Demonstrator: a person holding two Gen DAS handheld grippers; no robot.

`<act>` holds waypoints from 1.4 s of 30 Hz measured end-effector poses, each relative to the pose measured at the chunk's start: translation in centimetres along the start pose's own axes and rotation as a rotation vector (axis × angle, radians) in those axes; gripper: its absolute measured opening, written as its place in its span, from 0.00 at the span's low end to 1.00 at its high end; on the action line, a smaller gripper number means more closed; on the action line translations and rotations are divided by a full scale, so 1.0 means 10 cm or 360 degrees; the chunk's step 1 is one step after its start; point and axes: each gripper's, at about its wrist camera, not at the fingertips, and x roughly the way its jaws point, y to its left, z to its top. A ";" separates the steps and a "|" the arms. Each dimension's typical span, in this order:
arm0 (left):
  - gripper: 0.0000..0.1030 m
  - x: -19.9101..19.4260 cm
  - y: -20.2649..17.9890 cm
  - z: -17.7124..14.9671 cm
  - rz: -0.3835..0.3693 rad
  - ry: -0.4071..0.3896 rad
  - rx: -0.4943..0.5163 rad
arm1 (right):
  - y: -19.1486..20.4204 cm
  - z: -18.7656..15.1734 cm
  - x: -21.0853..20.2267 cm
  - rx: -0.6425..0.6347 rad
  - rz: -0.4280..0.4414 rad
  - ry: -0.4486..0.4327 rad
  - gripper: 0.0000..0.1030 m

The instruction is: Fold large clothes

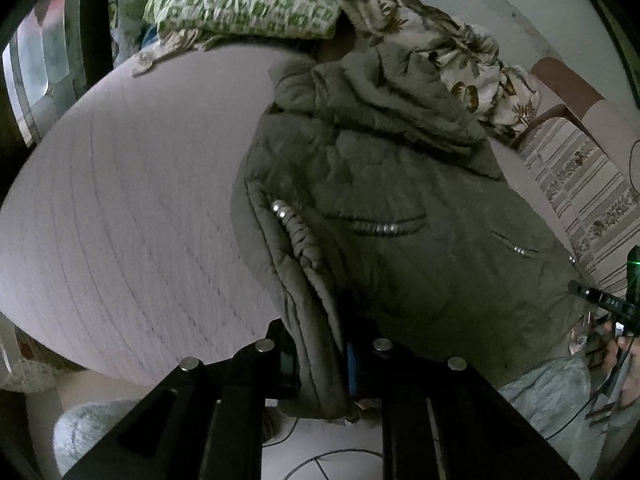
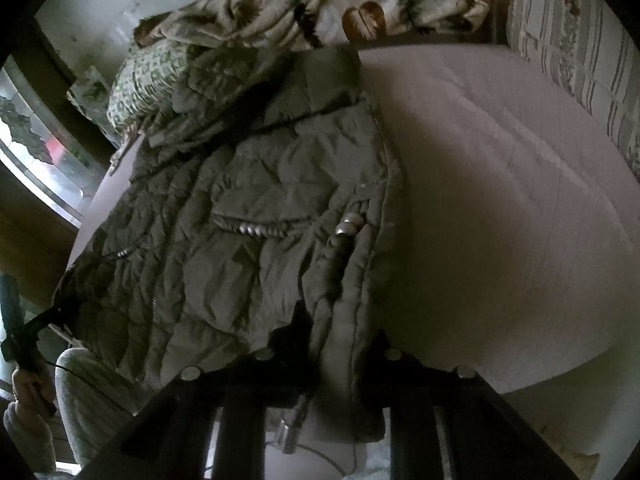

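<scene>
Pale pink bedding covers the bed (image 1: 120, 208), and it fills most of both wrist views. On this bed lies an olive quilted jacket (image 1: 392, 216), spread out with its hood end toward the far side and its hem toward the near edge. Small silver beads line the pocket openings and a cord along the front edge.

Behind the jacket there is a green patterned pillow (image 1: 244, 4) and a crumpled leaf-print blanket (image 1: 452, 52). The hood part touches this blanket. A striped cushion (image 1: 580, 188) stands at the side of the bed.

The left gripper (image 1: 320, 364) is at the near edge of the bed, and a thick fold of the jacket's front edge passes between its two fingers, so its jaws are closed on the jacket. The fold hangs down a little over the bed edge, below the fingers.

The right gripper (image 2: 328, 360) also has jacket cloth between its fingers, at the hem beside the beaded cord. Its jaws are gripping the jacket, and a metal cord end hangs under them.

At the right edge of the left wrist view, the other tool appears small beside the far hem corner. At the left edge of the right wrist view, a hand (image 2: 28, 388) holds a dark handle. Grey trousers (image 2: 88, 396) show just below the hem.
</scene>
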 end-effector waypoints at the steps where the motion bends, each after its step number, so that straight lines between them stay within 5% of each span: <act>1: 0.16 -0.02 -0.02 0.03 0.0005 -0.0009 0.0013 | 0.03 0.02 -0.02 -0.0008 0.0000 -0.0010 0.19; 17: 0.16 -0.14 -0.35 0.53 0.0115 -0.0155 0.0170 | 0.19 0.44 -0.26 -0.0074 0.0000 -0.0151 0.19; 42: 0.16 -0.01 -0.36 1.28 0.0158 -0.0236 0.0111 | 0.23 1.29 -0.31 -0.0048 0.0026 -0.0263 0.19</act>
